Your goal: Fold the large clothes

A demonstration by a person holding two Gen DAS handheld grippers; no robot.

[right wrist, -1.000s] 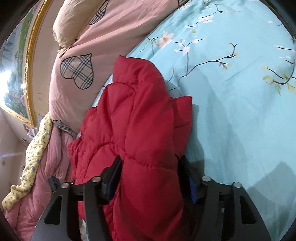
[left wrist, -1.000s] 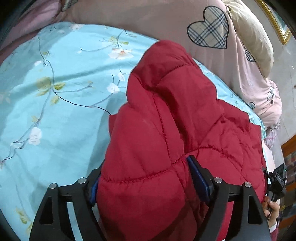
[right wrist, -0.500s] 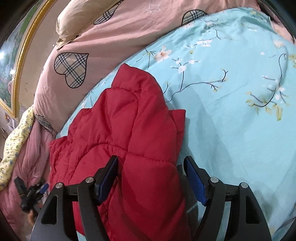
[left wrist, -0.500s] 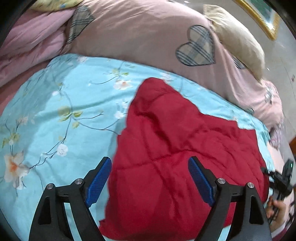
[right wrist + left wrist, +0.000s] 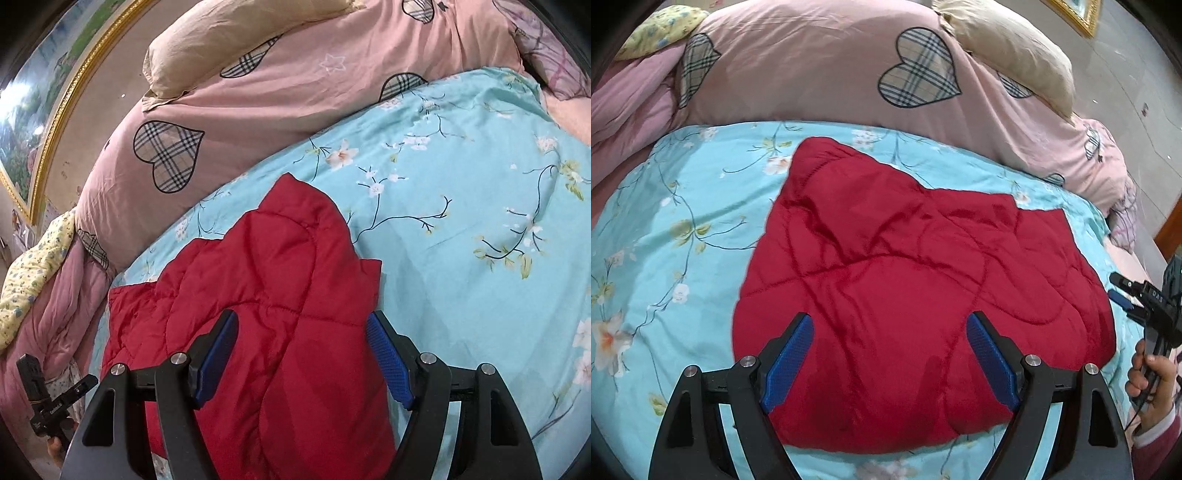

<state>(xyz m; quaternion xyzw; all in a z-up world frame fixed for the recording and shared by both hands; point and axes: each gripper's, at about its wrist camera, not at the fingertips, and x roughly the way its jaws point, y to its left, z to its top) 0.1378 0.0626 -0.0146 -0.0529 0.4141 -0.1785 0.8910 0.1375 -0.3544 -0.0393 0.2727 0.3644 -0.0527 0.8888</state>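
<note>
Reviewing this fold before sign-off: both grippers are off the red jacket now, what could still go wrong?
1. The red quilted jacket is puffy, and its top layer sits humped, so the fold may spring open.
2. Left gripper and right gripper, both open, hang just above it; a low pass could snag and drag the fabric across the floral sheet.

Red quilted jacket (image 5: 905,295) fills the middle of the frame, stitched in matching red. Under it, a light blue sheet (image 5: 683,206) with white blossoms on dark twigs. Across the top, a pink duvet (image 5: 812,74) with plaid hearts, a tan pillow (image 5: 1008,48), and upper left a yellow floral cloth (image 5: 653,29). Blue pads (image 5: 788,363) on black grippers.
</note>
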